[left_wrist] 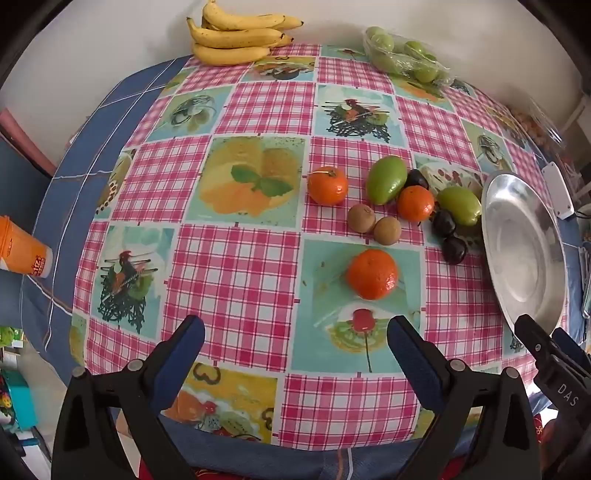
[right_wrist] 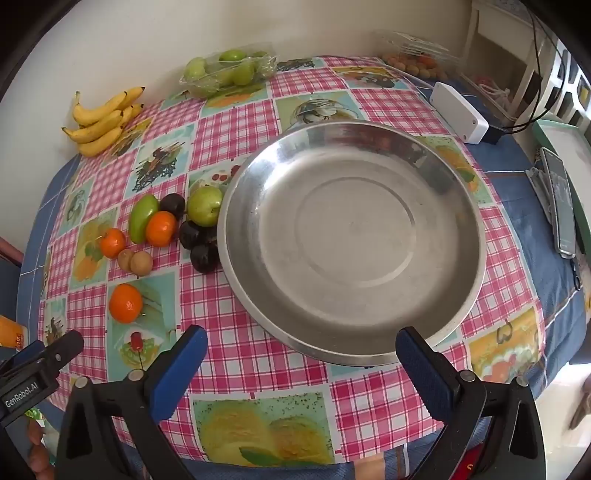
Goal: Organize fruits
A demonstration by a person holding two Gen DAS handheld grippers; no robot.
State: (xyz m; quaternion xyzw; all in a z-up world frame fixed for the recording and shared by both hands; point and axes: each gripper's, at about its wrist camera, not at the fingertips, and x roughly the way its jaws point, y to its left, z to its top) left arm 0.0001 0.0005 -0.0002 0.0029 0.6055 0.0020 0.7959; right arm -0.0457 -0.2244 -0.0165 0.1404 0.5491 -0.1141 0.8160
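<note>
Left wrist view, left to right: orange cup [left_wrist: 23,246], its lettering partly cut off, perhaps "fizz"; bananas [left_wrist: 236,35] at upper centre, long axes running left to right; left gripper [left_wrist: 295,341] at bottom centre, jaws wide apart, empty. Loose fruits cluster right of centre: nearest tangerine [left_wrist: 372,273], two kiwis [left_wrist: 373,224], elongated green fruit [left_wrist: 386,179] tilted up-right, dark plums [left_wrist: 448,236] just beside the steel bowl [left_wrist: 524,243]. Right wrist view: right gripper [right_wrist: 301,345] spread open, empty, before the bowl; white box [right_wrist: 458,112] at upper right; "GenRobot.AI" at lower left.
</note>
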